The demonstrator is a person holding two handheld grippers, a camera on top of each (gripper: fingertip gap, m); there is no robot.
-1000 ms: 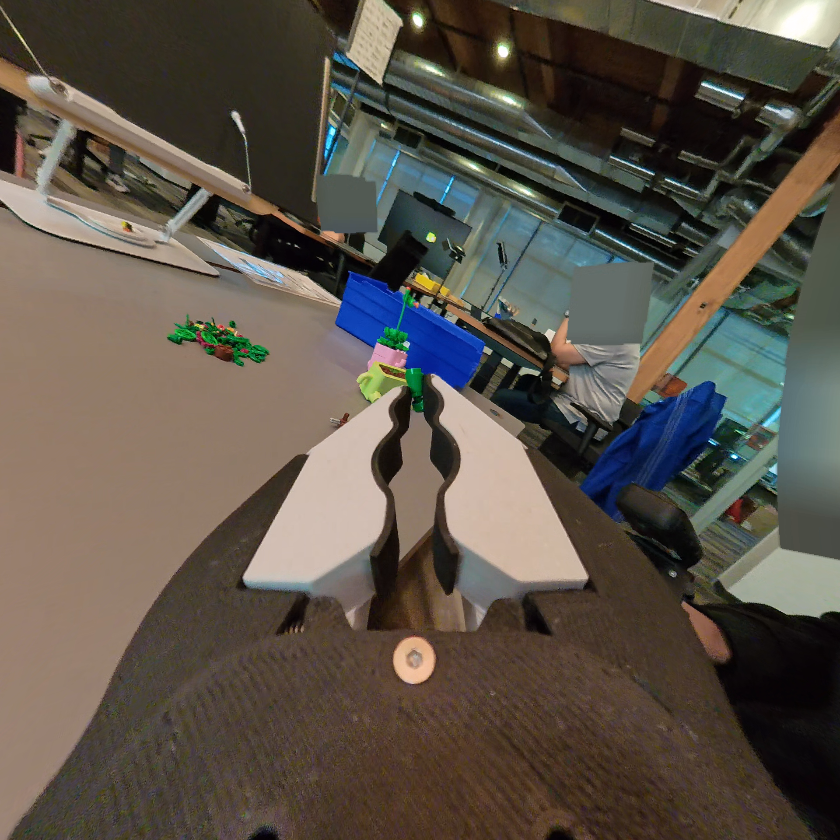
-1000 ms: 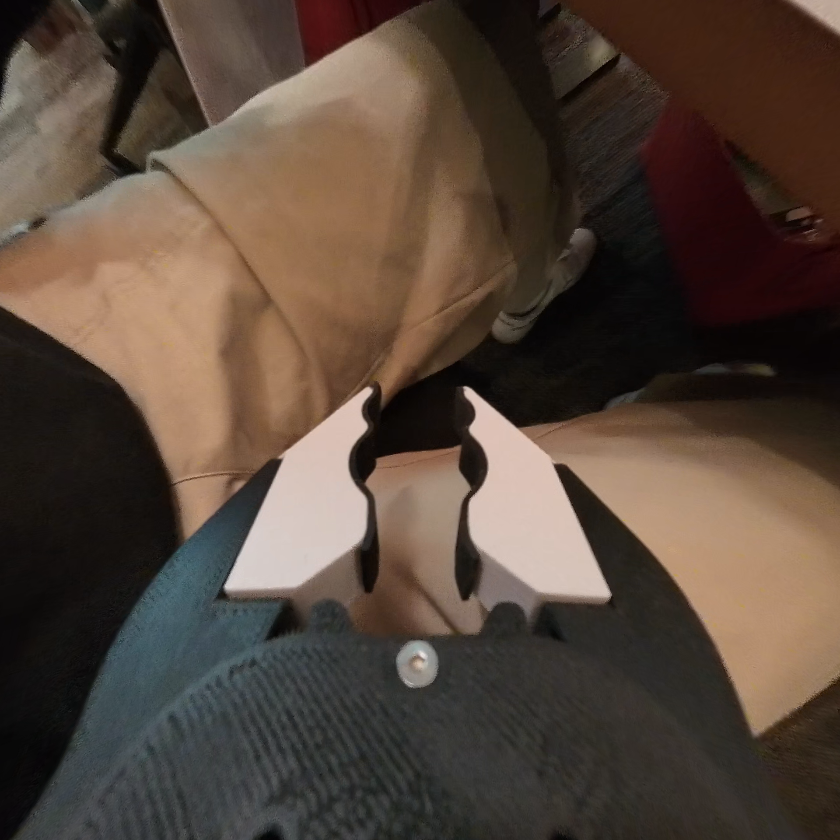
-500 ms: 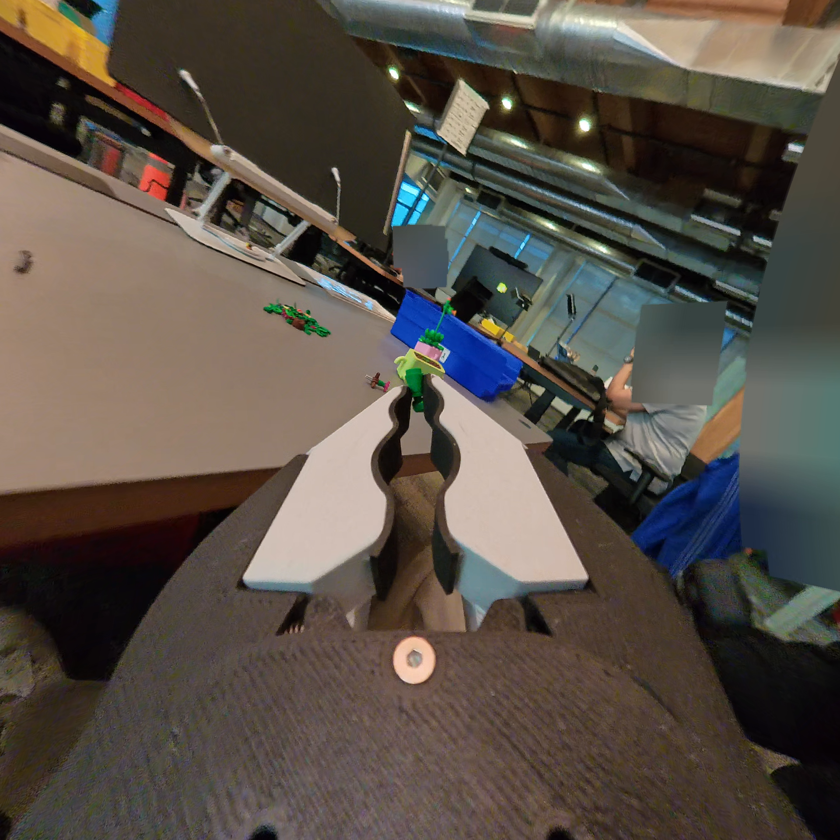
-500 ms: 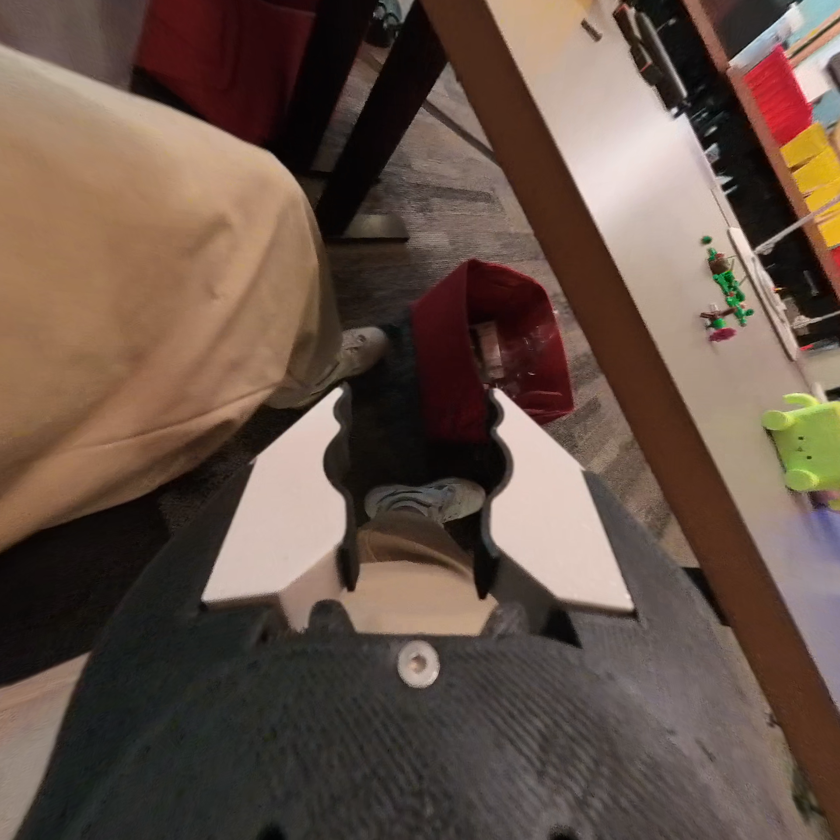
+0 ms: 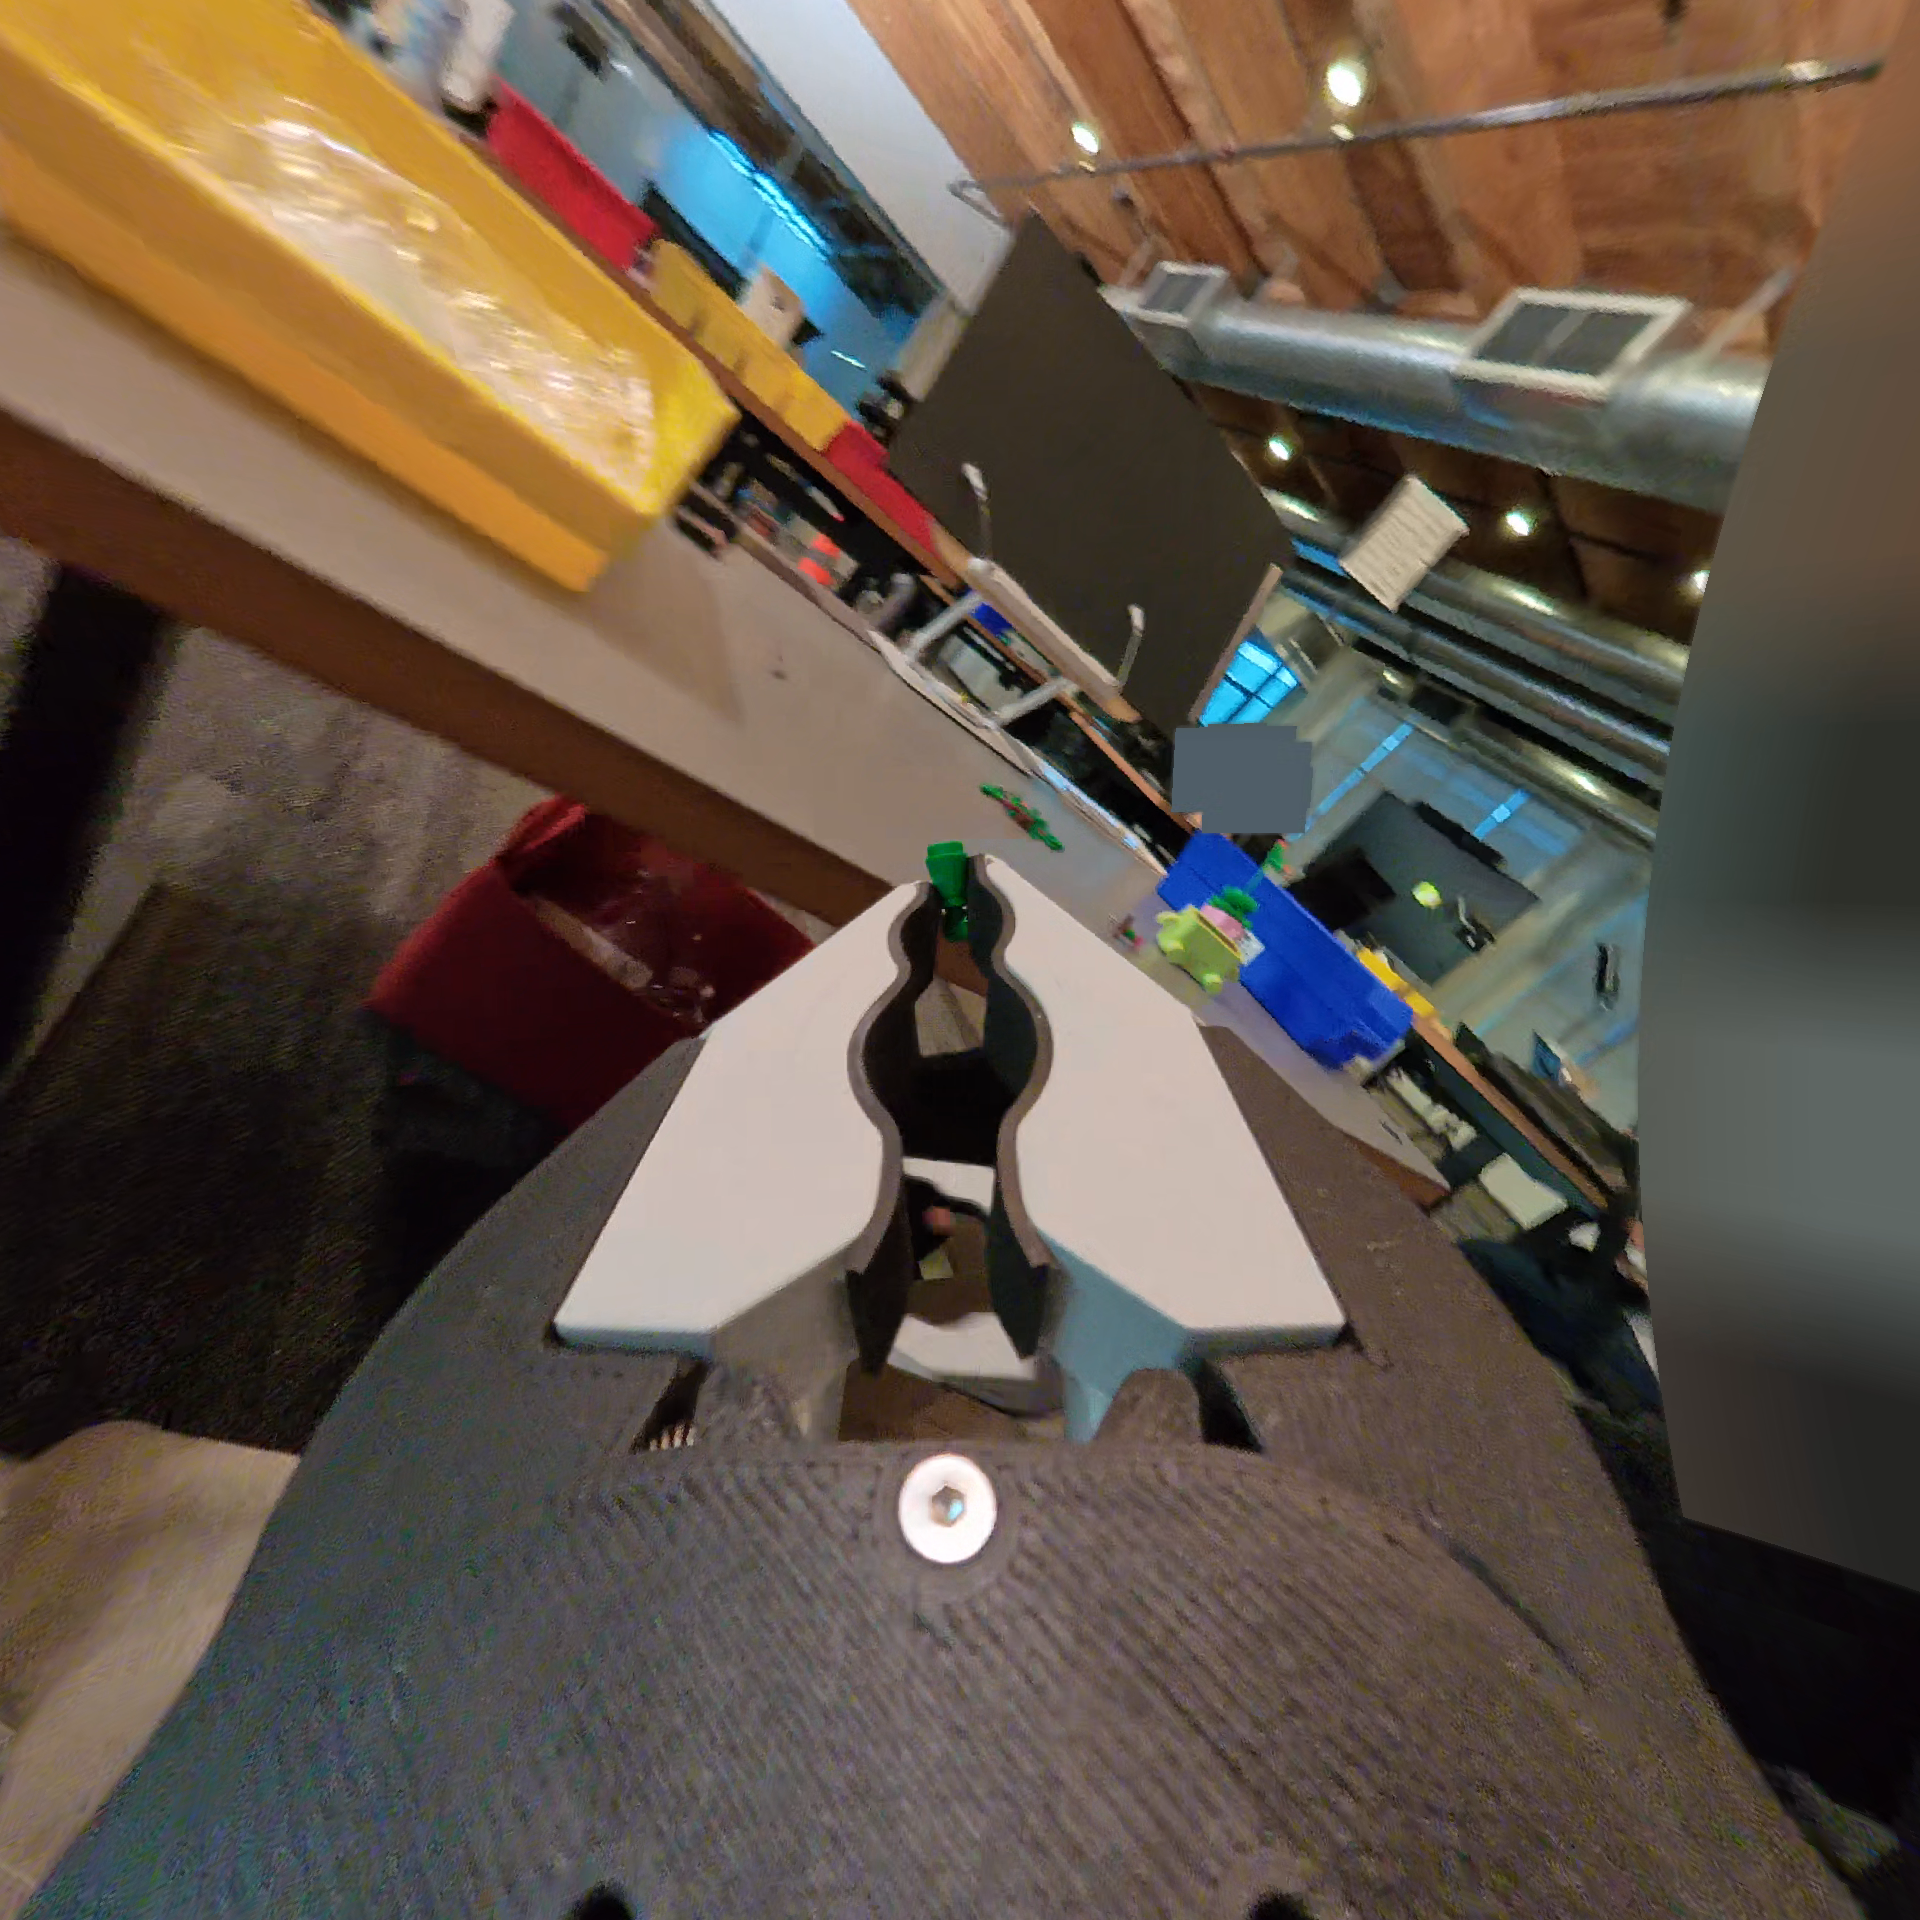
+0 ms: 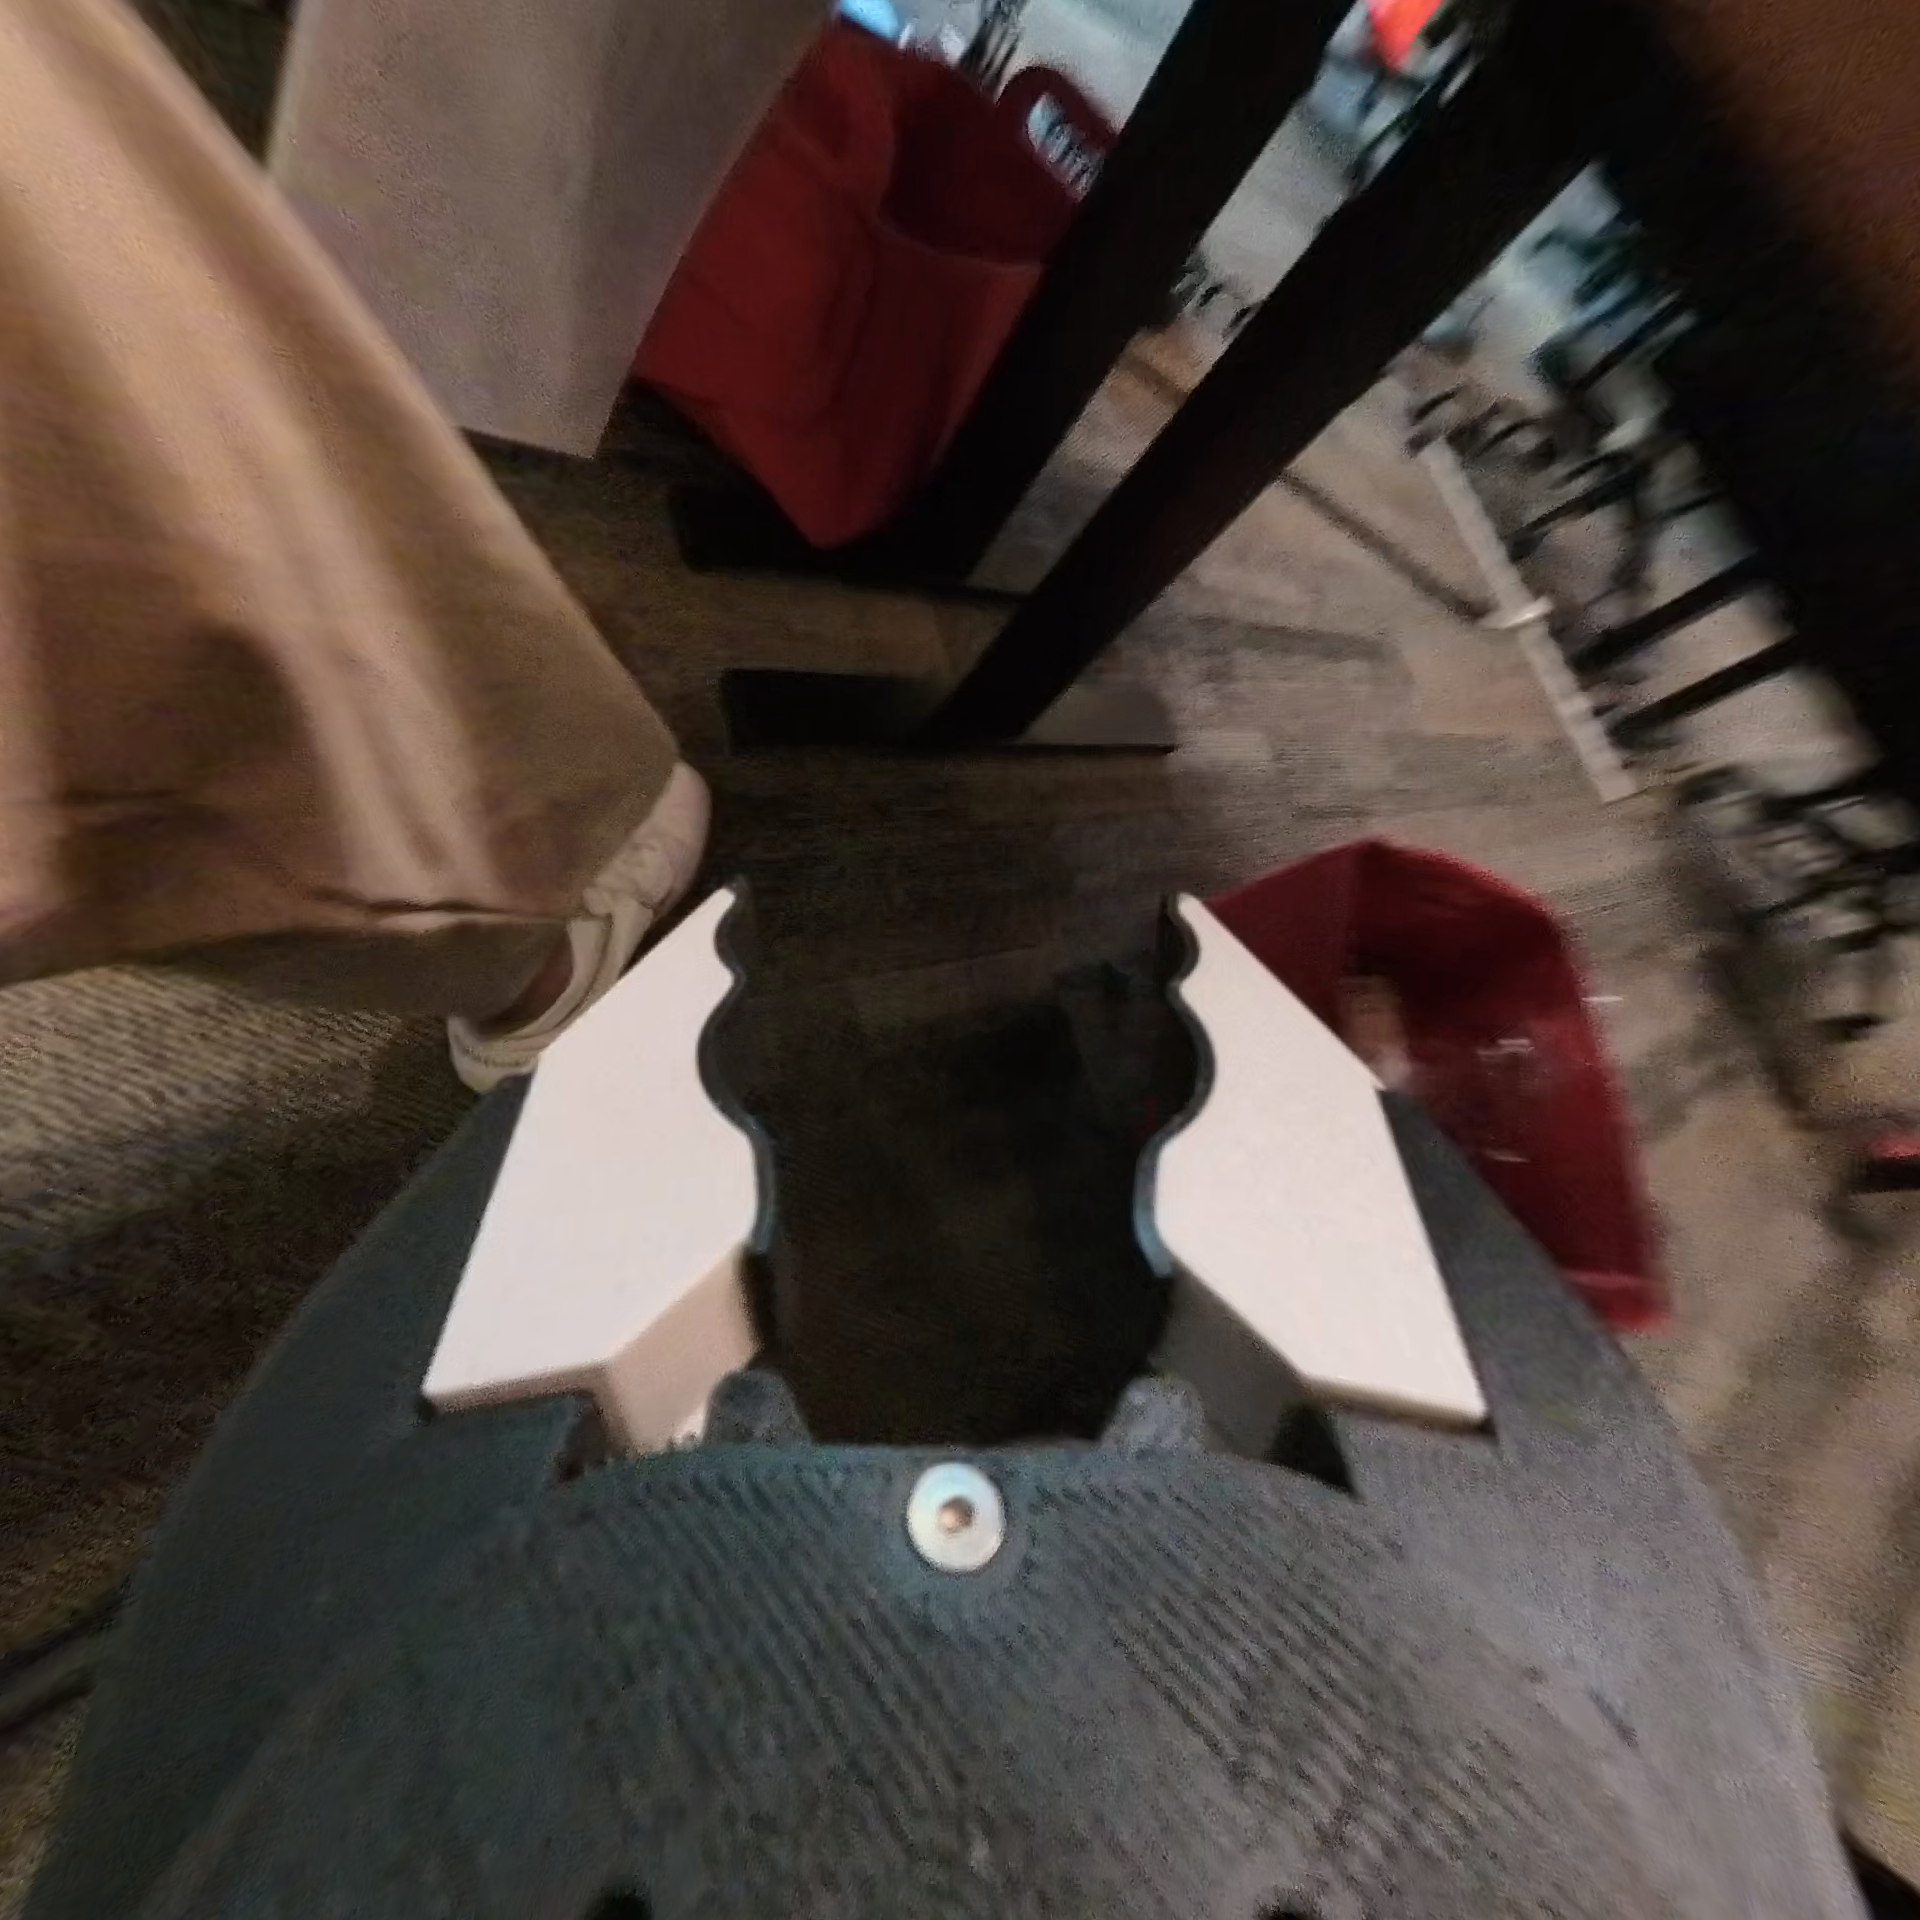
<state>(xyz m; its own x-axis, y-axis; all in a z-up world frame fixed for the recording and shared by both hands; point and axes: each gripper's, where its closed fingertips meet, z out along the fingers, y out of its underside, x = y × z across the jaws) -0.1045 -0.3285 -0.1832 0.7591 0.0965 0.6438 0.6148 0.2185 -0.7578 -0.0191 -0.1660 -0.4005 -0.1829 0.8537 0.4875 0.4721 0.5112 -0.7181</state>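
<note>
Long grey-topped table (image 5: 665,623) with a brown wooden edge runs diagonally across the left wrist view, seen from below its edge level. Grey carpeted floor (image 6: 1039,831) fills the right wrist view, heavily motion-blurred.

Flat yellow plastic tray (image 5: 343,270) sits on the table at upper left, blurred. Dark red bin (image 5: 561,966) stands on the floor under the table edge; the right wrist view also shows a dark red bin (image 6: 1475,1070) just right of that tool, contents unclear. Blue plastic bin (image 5: 1288,966) is on the table farther along. Tan trouser leg (image 6: 260,520) and a white shoe (image 6: 603,935) are at left in the right wrist view, black table legs (image 6: 1143,416) beyond.

Left tool (image 5: 958,896): narrow, fingers pinching a small bright green plastic toy piece (image 5: 948,871) at the very tips. Piece's long axis runs roughly along the fingers, its wider green end sticking out past the tips, pointing forward toward the table edge. Held in the air, off the table. Finer shape too small to tell.

Right tool (image 6: 954,914): wide apart, nothing between the fingers, over the floor.

Lime-green and pink toy block build (image 5: 1210,933) stands on the table just in front of the blue bin. Small loose pile of green toy pieces (image 5: 1023,816) lies on the table farther back.
</note>
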